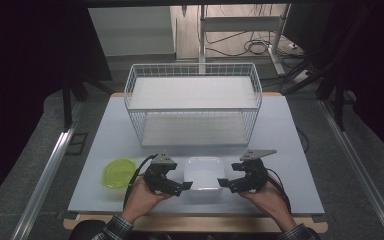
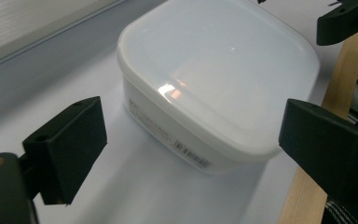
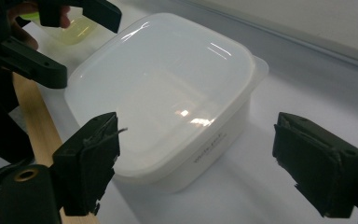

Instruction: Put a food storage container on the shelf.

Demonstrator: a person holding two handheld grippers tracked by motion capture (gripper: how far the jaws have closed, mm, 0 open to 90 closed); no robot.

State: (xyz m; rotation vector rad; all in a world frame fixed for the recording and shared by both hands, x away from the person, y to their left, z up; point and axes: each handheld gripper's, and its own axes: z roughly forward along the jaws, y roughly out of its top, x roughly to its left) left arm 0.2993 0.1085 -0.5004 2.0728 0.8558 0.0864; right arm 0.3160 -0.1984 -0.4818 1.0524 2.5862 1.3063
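A white translucent plastic box [image 1: 204, 178] with its lid on sits near the table's front edge. My left gripper [image 1: 180, 187] stands just left of it and my right gripper [image 1: 226, 183] just right, both pointing inward at it. In the left gripper view the box [image 2: 214, 79] lies ahead of the left gripper [image 2: 193, 149], whose jaws stand wide apart and touch nothing. In the right gripper view the box [image 3: 168, 93] reaches in between the wide jaws of the right gripper [image 3: 205, 163], with gaps on both sides.
A green round lidded tub [image 1: 118, 172] lies on the table left of my left hand. A white wire basket [image 1: 193, 102] stands across the back of the white tabletop [image 1: 290, 150]. The wooden front edge [image 3: 37, 121] runs close behind the box.
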